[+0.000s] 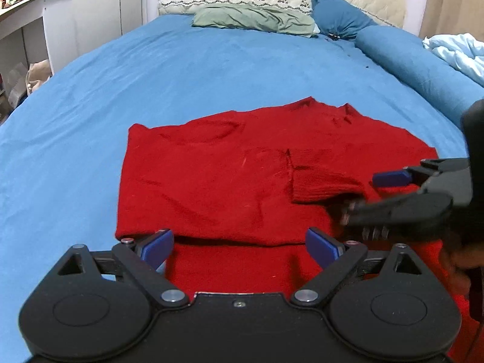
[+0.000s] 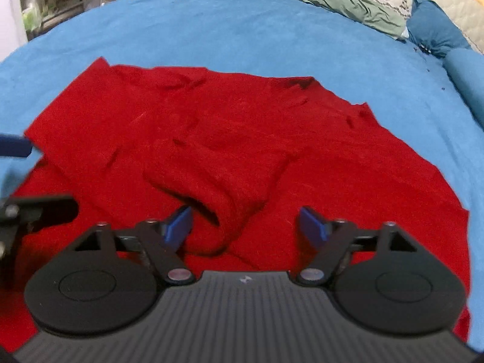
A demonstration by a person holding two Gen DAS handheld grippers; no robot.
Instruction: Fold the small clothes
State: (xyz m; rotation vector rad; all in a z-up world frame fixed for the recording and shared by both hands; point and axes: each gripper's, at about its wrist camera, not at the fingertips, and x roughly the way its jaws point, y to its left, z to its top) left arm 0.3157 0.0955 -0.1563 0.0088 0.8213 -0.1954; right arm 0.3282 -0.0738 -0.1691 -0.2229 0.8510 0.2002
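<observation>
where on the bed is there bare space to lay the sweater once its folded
Bare blue sheet runs between the red sweater and the green pillow, and also to the sweater's left. The right side is crowded by the blue bolster and the light blue blanket. Both the left gripper and the right gripper hover open over the sweater.

No readable text anywhere; the small mark on the right gripper (image 2: 245, 227) body is perhaps a logo.

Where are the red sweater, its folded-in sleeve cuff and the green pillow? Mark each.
red sweater (image 1: 205, 187): left wrist view, flat body panel.
sleeve cuff (image 2: 217, 220): right wrist view, open end.
green pillow (image 1: 254, 19): left wrist view, wrinkled top.
</observation>
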